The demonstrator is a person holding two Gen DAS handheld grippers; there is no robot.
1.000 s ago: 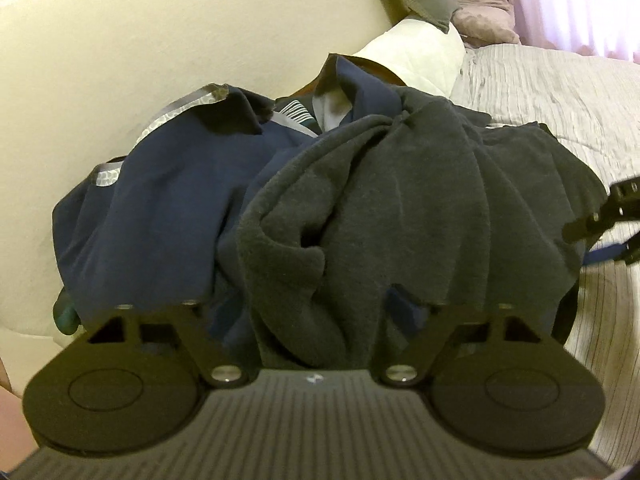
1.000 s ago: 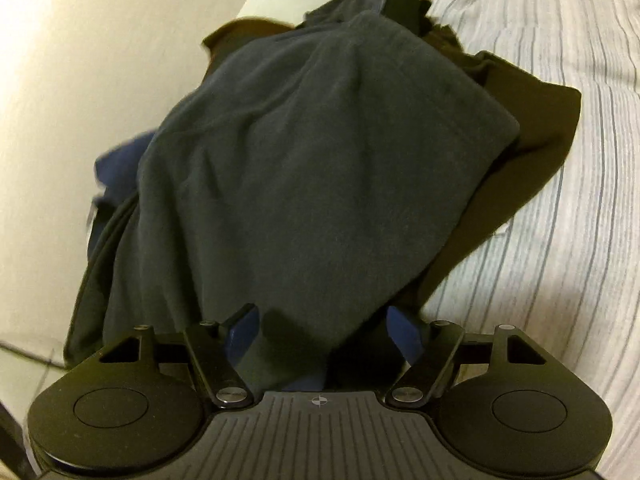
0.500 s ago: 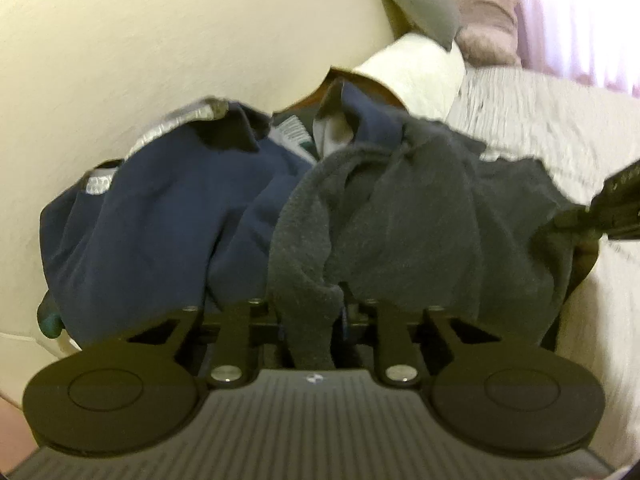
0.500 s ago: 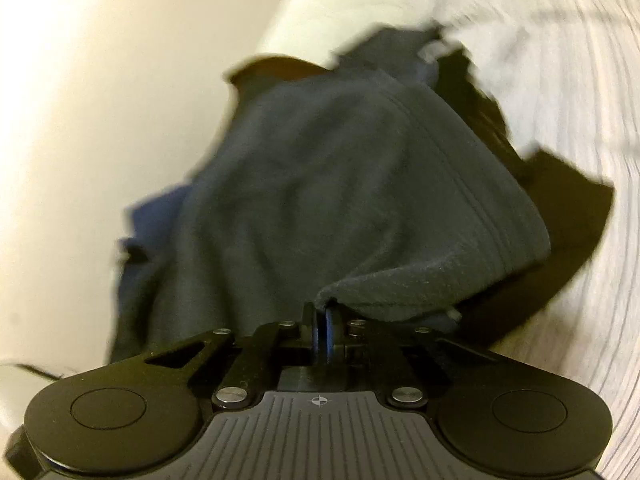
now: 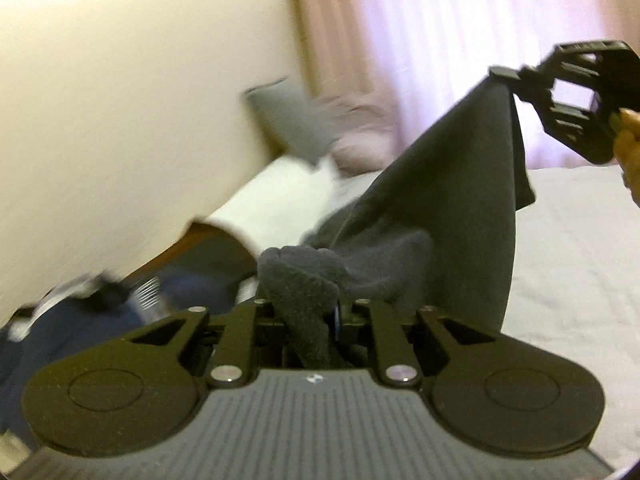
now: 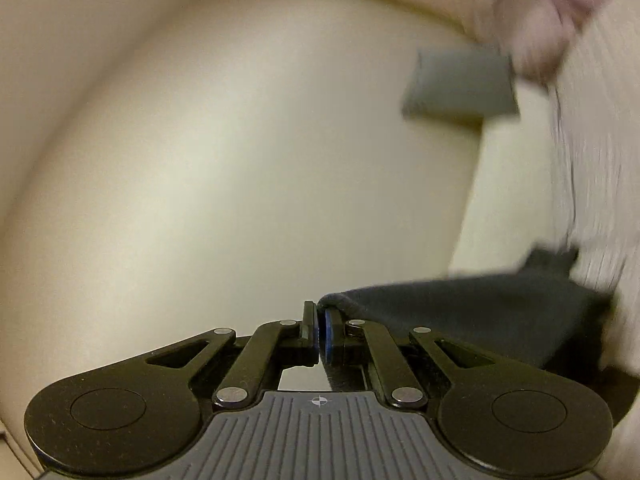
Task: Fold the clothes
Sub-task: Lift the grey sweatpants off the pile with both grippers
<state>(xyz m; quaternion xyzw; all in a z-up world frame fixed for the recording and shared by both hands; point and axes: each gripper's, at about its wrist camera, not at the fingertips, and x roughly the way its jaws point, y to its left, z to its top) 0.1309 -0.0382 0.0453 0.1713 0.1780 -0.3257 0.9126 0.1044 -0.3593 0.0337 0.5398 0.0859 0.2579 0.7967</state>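
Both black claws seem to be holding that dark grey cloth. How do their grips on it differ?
The left gripper has a thick bunched fold of the dark grey garment wadded between its jaws, which are closing; the right gripper pinches only a thin edge, jaws nearly touching. In the left wrist view, the right gripper is raised high while the left sits low, so the cloth stretches up between them. Both hold the same garment.

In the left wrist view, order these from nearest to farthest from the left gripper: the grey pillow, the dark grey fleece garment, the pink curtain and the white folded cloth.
1. Dark grey fleece garment: pinched in the jaws of the left gripper, at centre.
2. White folded cloth: just behind, left of centre.
3. Grey pillow: further back, against the wall.
4. Pink curtain: at the very back, upper right.
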